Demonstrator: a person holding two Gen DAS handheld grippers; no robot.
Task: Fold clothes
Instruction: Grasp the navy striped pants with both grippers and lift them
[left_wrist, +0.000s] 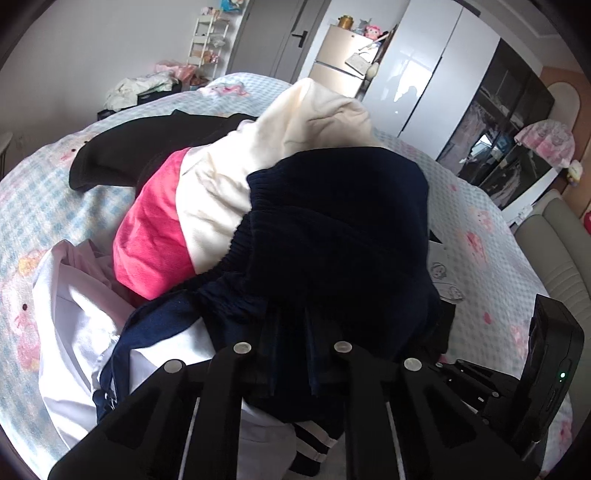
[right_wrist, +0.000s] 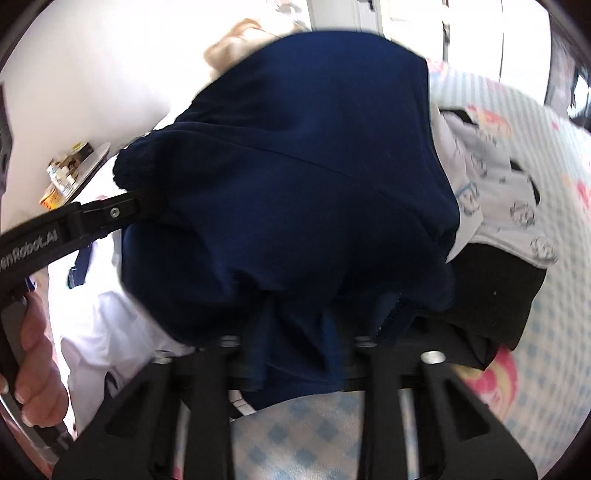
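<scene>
A navy garment (left_wrist: 340, 229) with a ribbed hem (left_wrist: 251, 206) is bunched up and raised over a pile of clothes on the bed. Its folds run down between the fingers of my left gripper (left_wrist: 291, 354), which is shut on it. In the right wrist view the same navy garment (right_wrist: 314, 184) fills the middle, and my right gripper (right_wrist: 295, 347) is shut on its lower edge. There my left gripper (right_wrist: 122, 210) reaches into the ribbed hem from the left. The fabric hides all fingertips.
The pile holds a cream garment (left_wrist: 295, 129), a pink one (left_wrist: 155, 229), a white one (left_wrist: 74, 314) and a black one (left_wrist: 125, 147). A printed white garment (right_wrist: 498, 199) lies right. The bed (left_wrist: 37, 192) has a blue checked cover. A hand (right_wrist: 37, 369) holds the left gripper's handle.
</scene>
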